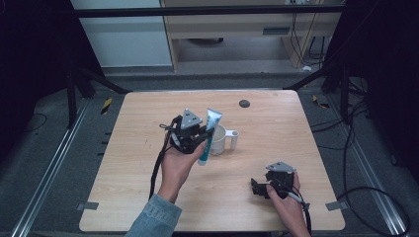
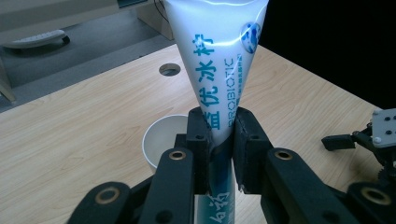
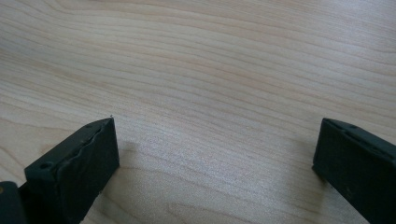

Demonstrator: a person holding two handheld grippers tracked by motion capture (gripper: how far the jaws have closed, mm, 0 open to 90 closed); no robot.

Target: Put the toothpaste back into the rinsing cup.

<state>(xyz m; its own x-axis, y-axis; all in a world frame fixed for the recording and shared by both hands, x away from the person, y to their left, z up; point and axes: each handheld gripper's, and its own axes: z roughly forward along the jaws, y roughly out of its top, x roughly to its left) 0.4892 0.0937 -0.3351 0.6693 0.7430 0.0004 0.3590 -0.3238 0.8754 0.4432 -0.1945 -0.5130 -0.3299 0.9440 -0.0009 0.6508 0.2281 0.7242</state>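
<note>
- My left gripper (image 2: 219, 135) pinches a white-and-blue toothpaste tube (image 2: 219, 60) at its narrow middle, held upright.
- The tube's cap end is hidden behind my jaws; it seems to hang just beside the white mug (image 1: 219, 139), perhaps over it.
- My right gripper (image 3: 215, 154) rests spread wide over bare wooden table (image 3: 210, 56).

Worktop (image 1: 148, 128): pale wood, square with rounded corners, grain running across.
Hole (image 1: 244, 103): small, dark and round, in the worktop's far side, beyond the left tool (image 1: 201, 140).
Mug (image 1: 221, 139): white, upright on the worktop, handle turned away from the left tool, just beside that tool and below it.
Near right tool (image 1: 255, 187): bare wood between its wide-apart jaws.
</note>
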